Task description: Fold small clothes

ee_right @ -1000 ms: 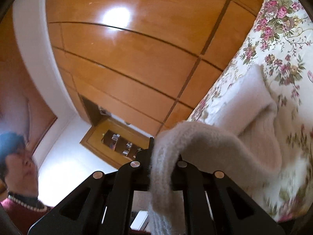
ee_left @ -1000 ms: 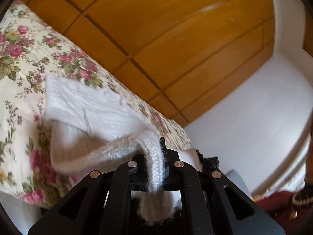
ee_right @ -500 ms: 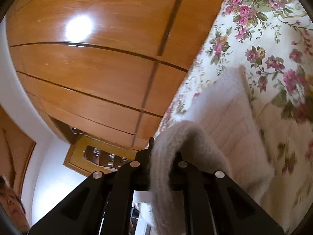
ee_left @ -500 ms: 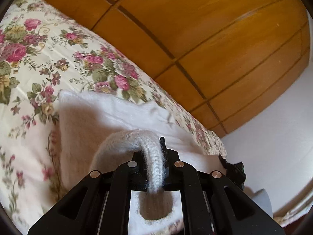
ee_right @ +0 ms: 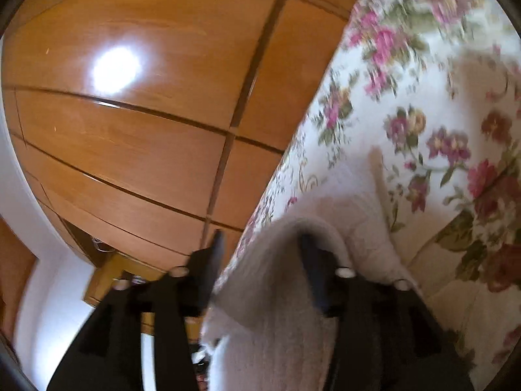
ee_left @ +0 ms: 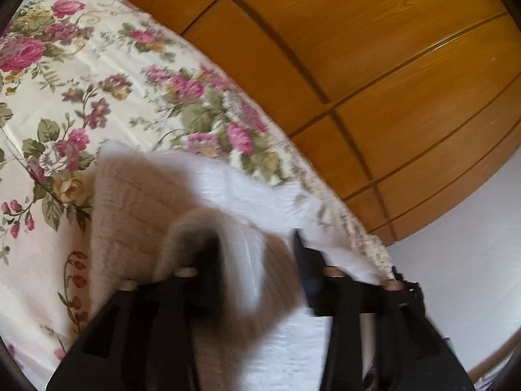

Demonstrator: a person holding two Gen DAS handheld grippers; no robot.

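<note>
The white knitted garment [ee_left: 202,195] lies on the bed, on the flowered bedspread [ee_left: 81,75], close to the bed's edge that runs along the wooden wardrobe. In the left wrist view it spreads as a pale, ribbed sheet from the middle of the picture down to the bottom edge, and a thick rolled fold of it rises up between the two black fingers. In the right wrist view the same garment [ee_right: 364,224] lies along the bedspread [ee_right: 439,123] beside the bed's edge, and a hump of the knit arches over the inner side of the right-hand finger.

The left claw [ee_left: 257,244] has its jaws opening: the fingers stand well apart, the fold of knit sits against the left one, and the right one is clear of the cloth. No pressing grip shows. The right claw [ee_right: 260,244] is likewise opening, its fingers spread wide, with the knit draped between them and resting on one finger only. Both pictures are blurred, so fine contact at the pads cannot be told.

Behind the bed stand the glossy wardrobe panels [ee_right: 130,130], with a bright reflection of light on one. A white wall [ee_left: 462,228] shows past the wardrobe's end.
</note>
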